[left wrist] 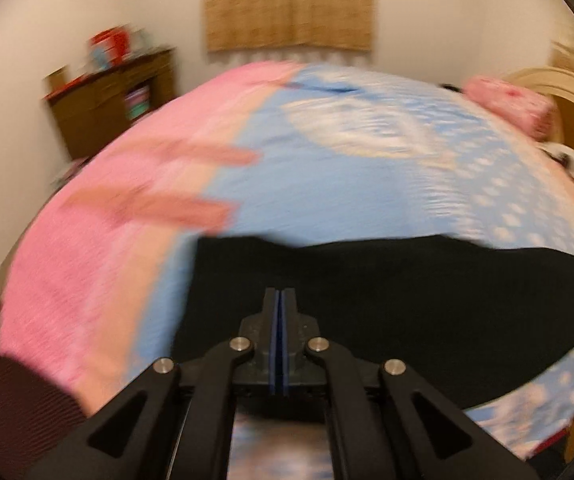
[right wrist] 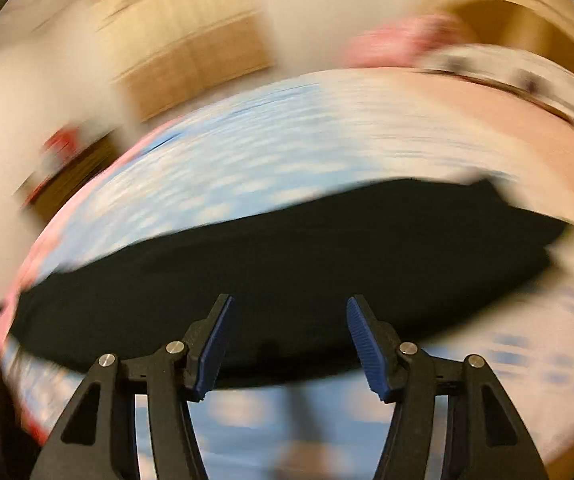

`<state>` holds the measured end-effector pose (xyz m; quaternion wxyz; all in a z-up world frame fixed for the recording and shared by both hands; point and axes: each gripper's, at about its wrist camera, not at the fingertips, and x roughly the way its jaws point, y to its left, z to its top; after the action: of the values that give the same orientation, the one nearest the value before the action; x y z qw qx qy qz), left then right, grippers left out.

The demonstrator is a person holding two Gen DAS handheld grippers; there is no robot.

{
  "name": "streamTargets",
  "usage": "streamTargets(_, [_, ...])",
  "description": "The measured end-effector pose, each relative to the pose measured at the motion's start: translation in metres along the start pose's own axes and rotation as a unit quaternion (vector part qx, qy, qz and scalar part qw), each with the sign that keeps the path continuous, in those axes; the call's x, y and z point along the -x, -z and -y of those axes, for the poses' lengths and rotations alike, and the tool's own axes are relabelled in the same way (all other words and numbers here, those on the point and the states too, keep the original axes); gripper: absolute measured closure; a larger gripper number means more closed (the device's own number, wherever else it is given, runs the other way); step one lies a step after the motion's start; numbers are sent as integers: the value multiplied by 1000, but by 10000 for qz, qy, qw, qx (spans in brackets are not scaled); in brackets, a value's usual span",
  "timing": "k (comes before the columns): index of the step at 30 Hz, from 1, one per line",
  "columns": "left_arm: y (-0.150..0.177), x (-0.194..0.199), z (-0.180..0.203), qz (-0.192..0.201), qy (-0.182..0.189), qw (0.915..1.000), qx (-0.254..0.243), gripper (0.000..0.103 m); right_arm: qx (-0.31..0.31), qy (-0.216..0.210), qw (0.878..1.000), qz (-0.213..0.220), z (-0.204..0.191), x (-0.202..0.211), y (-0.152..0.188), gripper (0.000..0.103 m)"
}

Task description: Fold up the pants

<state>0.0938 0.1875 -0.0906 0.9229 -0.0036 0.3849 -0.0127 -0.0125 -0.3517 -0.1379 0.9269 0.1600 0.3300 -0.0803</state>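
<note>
Black, soft pants [right wrist: 287, 248] lie limp on the blue-and-pink bedspread [left wrist: 327, 168], likely best pinched at an edge, beneath the left gripper [left wrist: 279, 300], jaws together and empty, and right gripper [right wrist: 289, 312], jaws apart.

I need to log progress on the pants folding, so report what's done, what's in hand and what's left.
Done: the black pants lie on the blue and pink bedspread as one compact dark slab, so at least one fold looks made; blur hides the layers. In hand: nothing visibly. The left hand-held gripper is shut over the pants, with no cloth seen between its pads; the right hand-held gripper is open and empty. Left: probably another fold.
</note>
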Motion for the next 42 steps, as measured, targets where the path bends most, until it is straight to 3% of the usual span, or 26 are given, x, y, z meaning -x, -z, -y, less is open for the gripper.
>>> streamTargets(3, [-10, -5, 73, -43, 673, 9964, -505, 95, -684, 455, 9964, 190, 59, 14, -3, 43])
streamTargets(5, [-9, -9, 116, -108, 1067, 9913, -762, 79, -1177, 368, 9919, 291, 88, 17, -4, 43])
streamTargets(7, [-1, -10, 166, -189, 1487, 9826, -1094, 54, -1576, 224, 9866, 362, 106, 17, -5, 43])
streamTargets(11, [17, -11, 233, -198, 1909, 9673, -1657, 52, -2141, -186, 9756, 455, 137, 7, -17, 43])
streamTargets(13, [24, -21, 256, -447, 2038, 9618, -1773, 52, -2302, -321, 9713, 498, 148, 1, -23, 44])
streamTargets(15, [28, -30, 261, -669, 2103, 9585, -1805, 52, -2525, -540, 9644, 569, 159, -5, -28, 56])
streamTargets(17, [36, -29, 265, -644, 2026, 9576, -1944, 51, -2510, -673, 9641, 551, 164, -8, -35, 77])
streamTargets(19, [41, -26, 268, -608, 1999, 9559, -2063, 51, -2396, -788, 9660, 562, 163, -11, -45, 90])
streamTargets(20, [40, -25, 267, -623, 2020, 9555, -2056, 51, -2272, -894, 9673, 692, 159, -7, -52, 91])
streamTargets(23, [40, -26, 264, -657, 2105, 9551, -1977, 51, -1662, -1232, 9665, 1519, 136, 26, -67, 92])
streamTargets(25, [41, -27, 264, -639, 2114, 9549, -1984, 51, -1382, -1241, 9656, 1818, 126, 41, -68, 92])
streamTargets(27, [43, -26, 265, -607, 2131, 9538, -2028, 48, -1479, -1051, 9697, 1637, 134, 31, -62, 92])
streamTargets(29, [45, -26, 268, -602, 2138, 9518, -2114, 46, -1820, -853, 9726, 1169, 153, 7, -50, 91])
streamTargets(32, [45, -26, 270, -614, 2099, 9499, -2231, 45, -2272, -768, 9681, 720, 172, -14, -30, 91])
streamTargets(35, [45, -26, 268, -642, 2153, 9491, -2210, 45, -2023, -649, 9748, 677, 166, -5, -24, 89])
streamTargets(37, [45, -27, 268, -634, 2158, 9485, -2231, 44, -1982, -555, 9769, 579, 165, -3, -24, 80])
streamTargets(39, [46, -26, 270, -623, 2126, 9483, -2273, 44, -1960, -377, 9783, 554, 168, 2, -24, 79])
streamTargets(41, [45, -25, 271, -648, 2084, 9486, -2292, 44, -1853, 45, 9801, 710, 169, 17, -21, 61])
streamTargets(42, [43, -22, 271, -630, 2087, 9490, -2278, 44, -1839, 134, 9790, 866, 171, 26, -22, 60])
